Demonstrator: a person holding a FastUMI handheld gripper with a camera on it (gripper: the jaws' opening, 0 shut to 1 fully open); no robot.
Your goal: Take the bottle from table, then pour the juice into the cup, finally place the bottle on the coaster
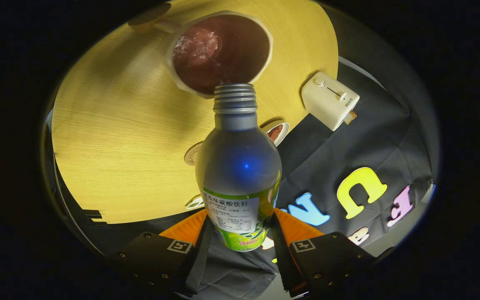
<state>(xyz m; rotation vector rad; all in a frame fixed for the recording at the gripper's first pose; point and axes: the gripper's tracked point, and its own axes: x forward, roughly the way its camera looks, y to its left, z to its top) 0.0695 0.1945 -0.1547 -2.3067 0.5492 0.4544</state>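
Observation:
My gripper (240, 233) is shut on a silver bottle (238, 166) with a green and white label, both fingers pressing its lower body. The bottle is tipped forward, its uncapped threaded mouth (235, 98) at the near rim of a white cup (221, 52) beyond the fingers. The cup holds dark reddish liquid with foam on one side. A round coaster (192, 154) lies on the yellow wooden table (119, 137), partly hidden behind the bottle's shoulder.
A white toaster-like box (329, 100) stands at the table's edge beside the booth wall. A small white dish (277, 132) with something brown in it peeks out behind the bottle. Another flat item (195, 203) lies near the table's edge by the label.

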